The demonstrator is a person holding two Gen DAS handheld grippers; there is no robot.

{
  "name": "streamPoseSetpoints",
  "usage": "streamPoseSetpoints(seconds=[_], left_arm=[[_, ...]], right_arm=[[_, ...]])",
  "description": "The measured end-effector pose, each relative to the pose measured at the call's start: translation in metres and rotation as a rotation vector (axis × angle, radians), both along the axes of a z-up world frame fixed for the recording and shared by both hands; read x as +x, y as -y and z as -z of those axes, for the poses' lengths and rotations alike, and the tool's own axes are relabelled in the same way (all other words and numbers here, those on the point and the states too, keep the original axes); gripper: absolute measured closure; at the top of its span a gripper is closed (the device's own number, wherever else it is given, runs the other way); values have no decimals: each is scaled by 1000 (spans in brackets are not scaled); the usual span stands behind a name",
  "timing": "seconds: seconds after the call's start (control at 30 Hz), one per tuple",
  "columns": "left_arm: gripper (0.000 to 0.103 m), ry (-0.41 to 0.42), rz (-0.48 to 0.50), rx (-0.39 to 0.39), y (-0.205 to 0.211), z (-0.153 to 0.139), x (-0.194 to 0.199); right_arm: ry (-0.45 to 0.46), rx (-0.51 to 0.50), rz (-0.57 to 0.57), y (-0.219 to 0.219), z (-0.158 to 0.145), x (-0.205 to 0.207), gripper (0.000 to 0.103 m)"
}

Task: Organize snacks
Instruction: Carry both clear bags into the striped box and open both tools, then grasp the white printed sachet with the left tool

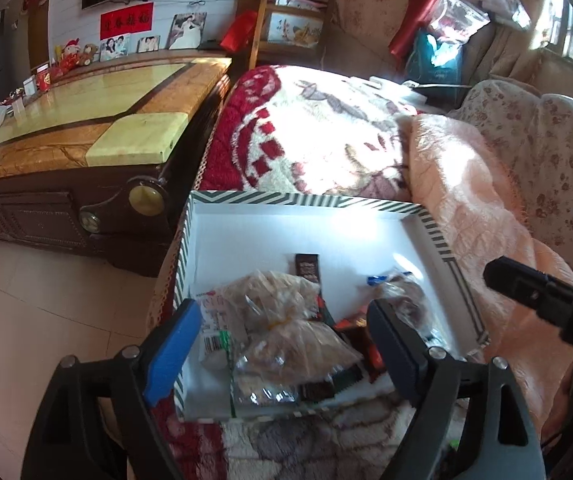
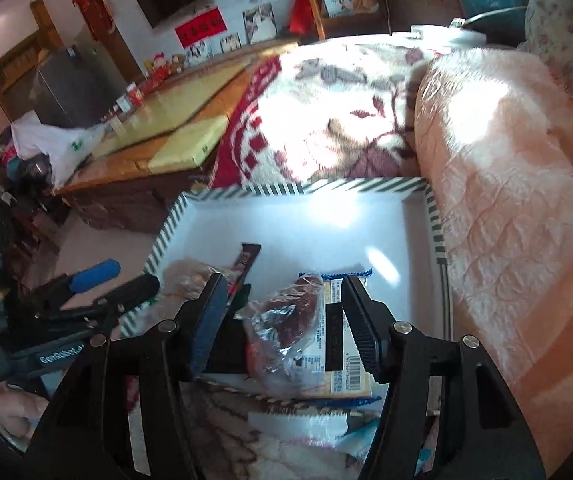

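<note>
Blanket [image 1: 326, 128] under striped box [image 1: 306, 200]; cabinet [image 1: 86, 132] beside.

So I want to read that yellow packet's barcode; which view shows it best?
The right wrist view: the yellow packet lies label-up between the open jaws, partly under a clear bag. In the left wrist view I cannot make it out.

Support: bed with a red-and-cream floral blanket [image 1: 318, 128]
On it: striped-rim white box [image 1: 302, 200], near edge; peach quilt [image 1: 466, 200] just beside the box
</note>
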State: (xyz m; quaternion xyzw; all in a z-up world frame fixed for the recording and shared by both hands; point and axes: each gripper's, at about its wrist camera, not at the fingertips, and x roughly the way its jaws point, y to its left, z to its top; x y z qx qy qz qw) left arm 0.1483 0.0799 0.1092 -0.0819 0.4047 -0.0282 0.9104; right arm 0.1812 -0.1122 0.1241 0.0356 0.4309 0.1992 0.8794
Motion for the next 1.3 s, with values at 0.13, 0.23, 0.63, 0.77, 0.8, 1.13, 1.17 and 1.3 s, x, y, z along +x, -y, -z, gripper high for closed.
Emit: streamPoseSetpoints(seconds=[0.13, 0.23, 0.63, 0.77, 0.8, 1.13, 1.17, 1.3], left_arm=[[15, 33, 38, -8, 10, -6, -29], [13, 47, 61, -18, 18, -3, -53], [12, -3, 92, -12, 55, 35, -96], [12, -8, 116, -2, 68, 39, -97], [12, -7, 121, 9, 71, 40, -97], [12, -36, 101, 19, 78, 51, -86], [12, -38, 100, 22, 79, 52, -85], [12, -44, 101, 29, 81, 54, -80]], right_arm=[[74, 9, -3, 11, -25, -37, 44], [98, -4, -11, 20, -30, -70, 44], [75, -76, 42, 61, 7, -149, 44], [41, -82, 50, 68, 19, -151, 44], [35, -86, 49, 69, 22, -151, 44], [12, -54, 66, 80, 31, -146, 44], [7, -52, 68, 80, 33, -145, 44], [-17, -42, 70, 81, 38, -141, 44]])
